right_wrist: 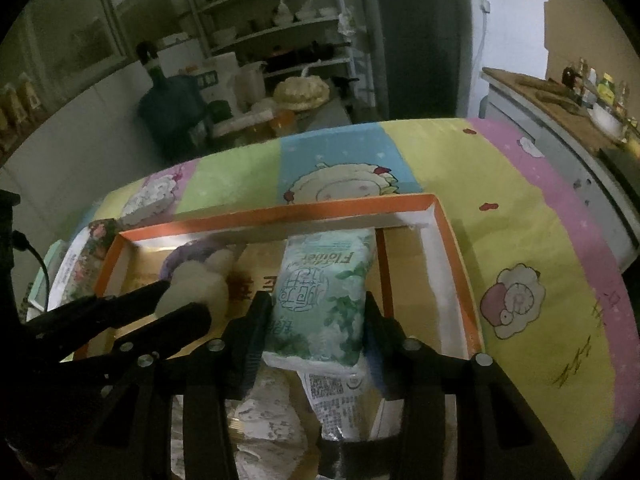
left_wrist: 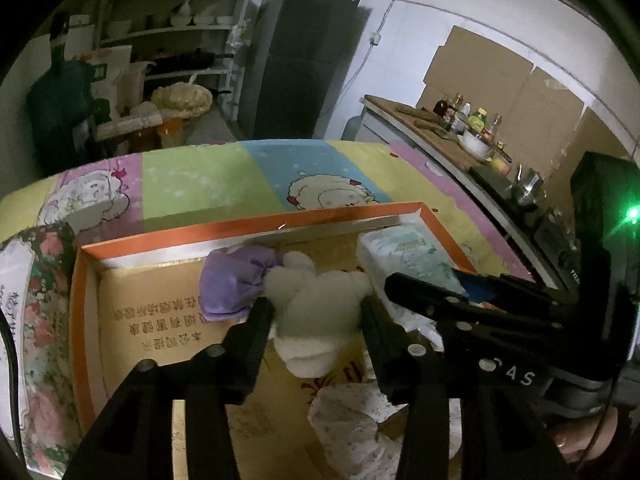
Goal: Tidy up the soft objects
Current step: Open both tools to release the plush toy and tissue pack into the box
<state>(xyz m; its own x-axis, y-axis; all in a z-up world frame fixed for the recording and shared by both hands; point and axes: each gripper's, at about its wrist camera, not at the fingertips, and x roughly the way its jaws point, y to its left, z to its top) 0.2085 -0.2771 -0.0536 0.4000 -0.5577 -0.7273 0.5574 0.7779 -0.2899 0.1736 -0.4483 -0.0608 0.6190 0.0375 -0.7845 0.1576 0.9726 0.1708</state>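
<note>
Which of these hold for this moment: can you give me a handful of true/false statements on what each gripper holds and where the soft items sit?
1. The left gripper is closed on the white plush toy. True.
2. The right gripper is empty. False: it grips the tissue pack between its fingers.
3. A purple cloth lies in the orange-rimmed box, beside the plush toy. True.
4. The box sits on a bare wooden table. False: it rests on a colourful cartoon sheep sheet.
5. The tissue pack is held outside the box, over the sheet. False: it is over the inside of the box, towards its right side.
</note>
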